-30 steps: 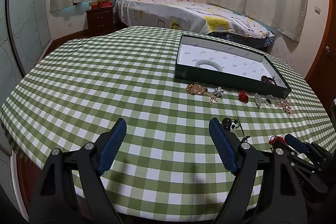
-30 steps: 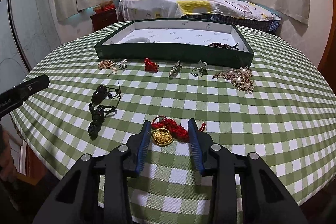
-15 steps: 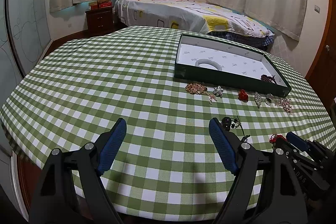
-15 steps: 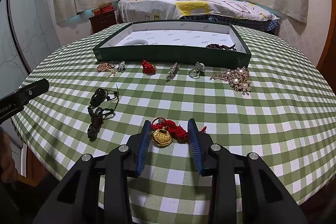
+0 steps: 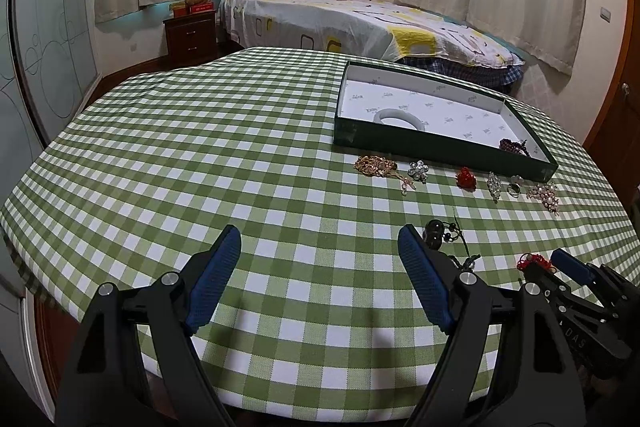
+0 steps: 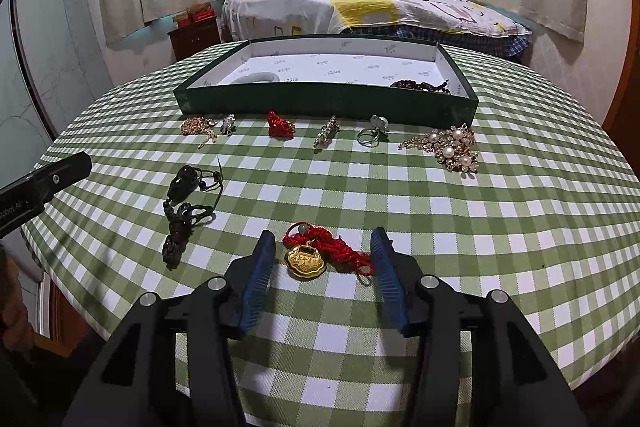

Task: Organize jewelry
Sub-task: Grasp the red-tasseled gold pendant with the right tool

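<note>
From the left wrist view, I saw the left gripper (image 5: 319, 255) with its ribbed blue fingers (image 5: 214, 279) spread wide and holding nothing, hovering over the green-and-white checked cloth of the desk (image 5: 200, 155). The dark green tray (image 5: 432, 143), lined with printed white paper, sat on that cloth. A smooth white bangle (image 5: 400, 117) lay inside it near the front wall, and dark purplish beads (image 5: 514, 146) lay in its near right corner. Just in front of the tray ran a row of small pieces, among them a gold chain cluster (image 5: 374, 165) and a red knot ornament (image 5: 466, 178).

From the right wrist view, the right gripper (image 6: 322, 269) had its fingers (image 6: 258, 279) partly open on either side of a gold lock-shaped pendant (image 6: 305, 261) on braided red cord, well in front of the tray (image 6: 320, 101). I could not tell whether they touched the cord. A black corded bead necklace (image 6: 185, 203) lay to the pendant's left, and a pearl brooch (image 6: 450, 145) sat by the tray's front right corner.
</note>
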{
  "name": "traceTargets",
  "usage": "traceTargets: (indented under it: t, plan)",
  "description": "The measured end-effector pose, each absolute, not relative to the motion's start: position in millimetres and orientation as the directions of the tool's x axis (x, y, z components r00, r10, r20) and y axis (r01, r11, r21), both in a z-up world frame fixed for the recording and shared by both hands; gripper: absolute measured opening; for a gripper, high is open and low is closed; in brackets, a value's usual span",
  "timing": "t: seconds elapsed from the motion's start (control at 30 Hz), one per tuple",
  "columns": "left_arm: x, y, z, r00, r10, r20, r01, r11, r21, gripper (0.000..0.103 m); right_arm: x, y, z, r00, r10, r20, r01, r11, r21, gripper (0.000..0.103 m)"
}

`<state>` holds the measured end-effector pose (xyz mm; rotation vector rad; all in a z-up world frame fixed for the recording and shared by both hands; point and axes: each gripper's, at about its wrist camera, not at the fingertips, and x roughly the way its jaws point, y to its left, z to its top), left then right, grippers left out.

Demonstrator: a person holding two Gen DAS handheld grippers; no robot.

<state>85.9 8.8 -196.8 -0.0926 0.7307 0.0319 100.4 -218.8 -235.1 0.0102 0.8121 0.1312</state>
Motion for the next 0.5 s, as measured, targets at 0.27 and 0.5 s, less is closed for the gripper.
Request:
traceTargets:
  t: [0.27,0.5]
  plan:
    - [86.6,8.6,-198.2,0.740,-0.002,-0.672,-0.062,0.995,-0.072,0.079,102.0,-216.7,-239.8,0.668,0.112,-0.736,-0.117,0.992,0.045,0.048]
    - [86.3,6.1,-201.0,0.734,-0.002,-0.679,-0.058,0.996,-0.066,0.079,100.0,-218.0,-238.4,0.667,0.138,-0.733,-0.139,0.988,0.060,0.018]
